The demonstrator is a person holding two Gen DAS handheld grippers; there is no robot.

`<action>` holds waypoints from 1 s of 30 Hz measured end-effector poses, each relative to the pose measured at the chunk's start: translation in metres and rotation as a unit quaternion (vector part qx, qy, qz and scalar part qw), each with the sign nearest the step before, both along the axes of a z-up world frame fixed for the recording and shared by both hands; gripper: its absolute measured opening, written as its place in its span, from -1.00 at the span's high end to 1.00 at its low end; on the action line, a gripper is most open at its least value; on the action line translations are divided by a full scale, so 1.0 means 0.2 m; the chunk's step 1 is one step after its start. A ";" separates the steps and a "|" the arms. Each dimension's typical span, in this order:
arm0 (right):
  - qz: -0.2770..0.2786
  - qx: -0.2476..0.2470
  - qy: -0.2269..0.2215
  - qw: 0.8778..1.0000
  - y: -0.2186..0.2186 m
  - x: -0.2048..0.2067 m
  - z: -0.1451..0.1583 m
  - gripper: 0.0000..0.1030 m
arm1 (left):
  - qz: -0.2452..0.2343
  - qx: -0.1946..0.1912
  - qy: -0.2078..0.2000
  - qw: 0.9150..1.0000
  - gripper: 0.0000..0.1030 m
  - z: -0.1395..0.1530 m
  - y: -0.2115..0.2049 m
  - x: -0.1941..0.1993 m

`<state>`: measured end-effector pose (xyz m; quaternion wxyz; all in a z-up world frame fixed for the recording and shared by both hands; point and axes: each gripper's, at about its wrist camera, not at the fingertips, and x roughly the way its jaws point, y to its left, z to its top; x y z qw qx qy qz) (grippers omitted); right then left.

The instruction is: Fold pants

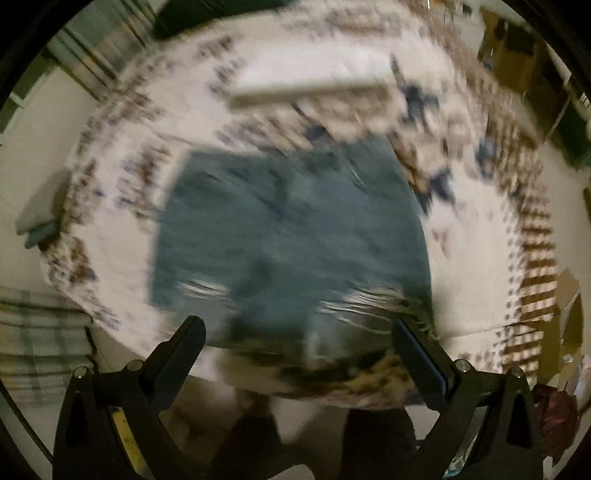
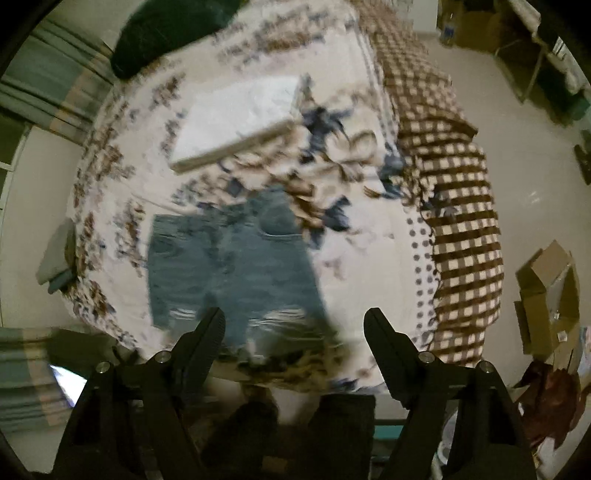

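Blue ripped jeans (image 1: 288, 236) lie as a compact folded rectangle on a flowered bedsheet (image 1: 472, 236), near the bed's front edge. They also show in the right wrist view (image 2: 236, 266). My left gripper (image 1: 299, 328) is open and empty, held above the jeans' near edge. My right gripper (image 2: 295, 321) is open and empty, held above the jeans' near right corner. Both views are blurred by motion.
A folded white cloth (image 2: 240, 118) lies further back on the bed. A brown checked blanket (image 2: 458, 206) covers the bed's right side. A dark pillow (image 2: 162, 33) sits at the back. Cardboard boxes (image 2: 550, 295) stand on the floor at right.
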<state>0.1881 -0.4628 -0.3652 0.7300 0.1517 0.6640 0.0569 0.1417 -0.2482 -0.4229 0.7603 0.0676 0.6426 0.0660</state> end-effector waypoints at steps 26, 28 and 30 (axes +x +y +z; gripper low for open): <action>0.077 0.130 0.081 0.985 0.47 0.75 -1.26 0.87 | 0.047 -0.073 -0.019 0.996 0.95 -0.30 0.00 -0.06; 0.072 0.128 0.062 0.987 0.52 0.73 -1.14 0.91 | 0.055 -0.082 -0.035 0.994 0.95 -0.22 0.06 -0.07; 0.071 0.126 0.050 0.988 0.58 0.71 -1.00 0.92 | 0.063 -0.093 -0.050 0.992 0.95 -0.12 0.19 -0.12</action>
